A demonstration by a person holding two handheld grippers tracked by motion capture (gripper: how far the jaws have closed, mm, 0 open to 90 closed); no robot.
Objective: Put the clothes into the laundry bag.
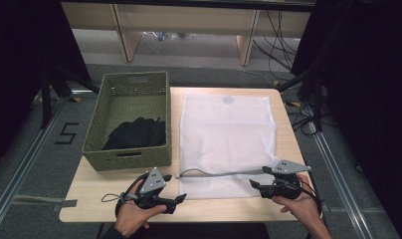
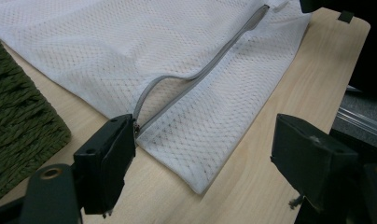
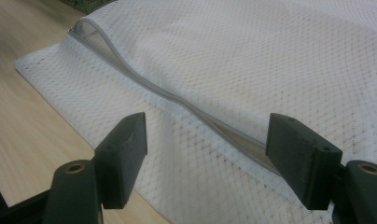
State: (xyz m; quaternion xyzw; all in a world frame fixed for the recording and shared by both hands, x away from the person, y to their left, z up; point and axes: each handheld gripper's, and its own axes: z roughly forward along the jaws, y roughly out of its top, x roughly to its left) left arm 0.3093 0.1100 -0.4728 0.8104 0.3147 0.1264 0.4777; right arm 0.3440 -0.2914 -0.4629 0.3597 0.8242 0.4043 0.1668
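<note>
Hands, high view: left gripper (image 1: pixel 180 198) and right gripper (image 1: pixel 253 184) flank the near edge of the mesh bag (image 1: pixel 228 134), fingers wide, holding nothing
Bag place: flat on the bench (image 1: pixel 89 196), just right of the basket (image 1: pixel 132 162)
Left gripper view: zipper (image 2: pixel 196 73) bows up, its end by one finger (image 2: pixel 113 161)
Right gripper view: zipper gap lies between spread fingers (image 3: pixel 302 156)
Handling: light, limp, snag-prone; best pinched at the raised zipper lip
</note>
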